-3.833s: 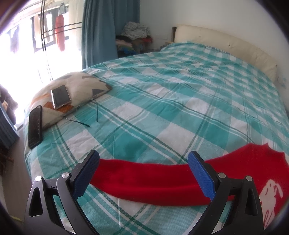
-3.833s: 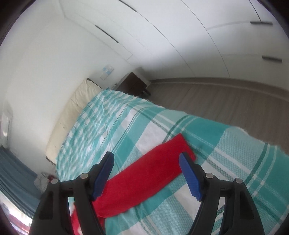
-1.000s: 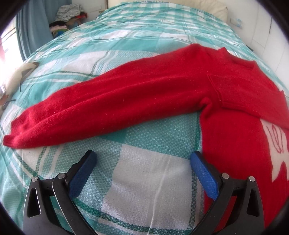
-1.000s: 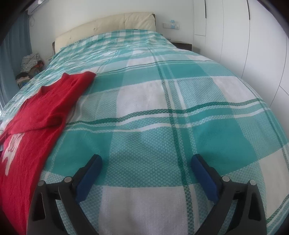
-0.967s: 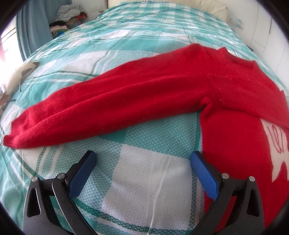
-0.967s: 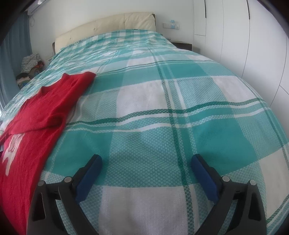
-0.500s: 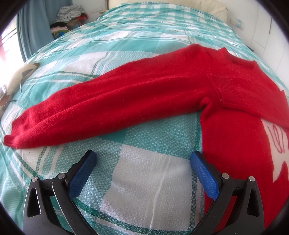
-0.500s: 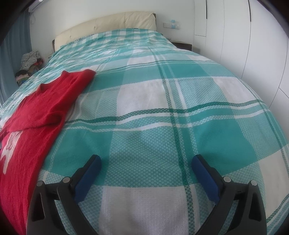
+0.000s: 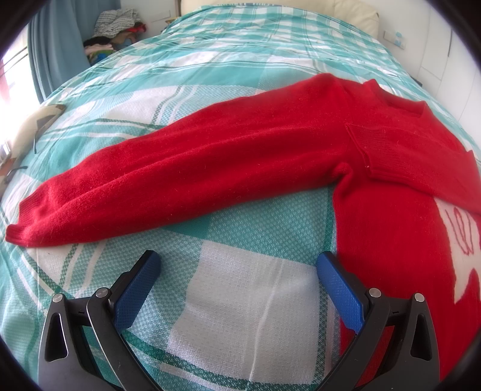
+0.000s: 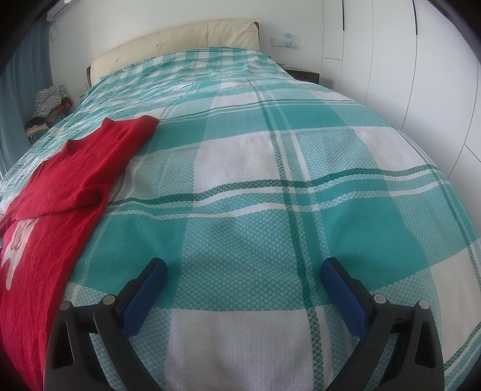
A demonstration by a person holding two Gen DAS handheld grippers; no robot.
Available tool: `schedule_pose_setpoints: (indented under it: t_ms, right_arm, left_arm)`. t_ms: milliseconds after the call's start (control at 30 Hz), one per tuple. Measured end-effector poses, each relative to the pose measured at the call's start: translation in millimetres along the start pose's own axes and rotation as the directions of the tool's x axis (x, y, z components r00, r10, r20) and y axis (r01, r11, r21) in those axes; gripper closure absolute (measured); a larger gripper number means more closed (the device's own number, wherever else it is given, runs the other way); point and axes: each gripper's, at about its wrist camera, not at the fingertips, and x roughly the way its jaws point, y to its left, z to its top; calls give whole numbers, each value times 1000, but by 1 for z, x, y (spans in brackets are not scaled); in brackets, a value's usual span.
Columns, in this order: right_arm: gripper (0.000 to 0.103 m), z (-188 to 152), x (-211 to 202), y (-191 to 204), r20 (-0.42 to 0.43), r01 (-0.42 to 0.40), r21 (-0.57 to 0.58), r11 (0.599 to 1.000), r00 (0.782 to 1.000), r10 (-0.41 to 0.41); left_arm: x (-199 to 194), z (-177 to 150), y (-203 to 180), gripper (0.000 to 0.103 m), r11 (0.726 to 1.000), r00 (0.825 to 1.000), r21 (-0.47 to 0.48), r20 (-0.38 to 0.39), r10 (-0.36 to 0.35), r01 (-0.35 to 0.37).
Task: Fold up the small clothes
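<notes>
A small red sweater (image 9: 390, 156) with a white figure on its front lies flat on the bed. Its left sleeve (image 9: 186, 168) stretches out to the left, cuff at the far left. Its other sleeve is folded across the chest. My left gripper (image 9: 237, 267) is open and empty, just above the bedspread below the sleeve, its right finger next to the sweater's side edge. In the right wrist view the sweater (image 10: 60, 186) lies at the left. My right gripper (image 10: 243, 270) is open and empty over bare bedspread, right of the sweater.
The bed has a teal and white checked bedspread (image 10: 270, 168) and a cream headboard (image 10: 180, 39). A patterned pillow (image 9: 33, 126) lies at the left edge. A pile of clothes (image 9: 114, 27) sits beside a blue curtain. White wardrobes (image 10: 405, 60) stand on the right.
Over the last second almost nothing moved; both grippers stay open. Compared with 3.8 s ago, both grippers have swung back from the sleeve ends toward the sweater's body, and the right sleeve lies folded over.
</notes>
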Motion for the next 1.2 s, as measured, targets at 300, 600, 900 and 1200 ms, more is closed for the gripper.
schedule_pose_setpoints:
  t_ms: [300, 600, 900, 1200]
  right_arm:
    - [1, 0, 0, 0, -1, -6, 4, 1000, 1000, 6]
    - [1, 0, 0, 0, -2, -6, 4, 1000, 1000, 6]
    - [1, 0, 0, 0, -2, -6, 4, 1000, 1000, 6]
    - [1, 0, 0, 0, -2, -7, 5, 1000, 1000, 7]
  left_arm:
    - [0, 0, 0, 0, 1000, 1000, 0, 0, 0, 0]
    - [0, 0, 0, 0, 1000, 1000, 0, 0, 0, 0]
    - [0, 0, 0, 0, 1000, 1000, 0, 0, -1, 1]
    - [0, 0, 0, 0, 1000, 1000, 1, 0, -1, 1]
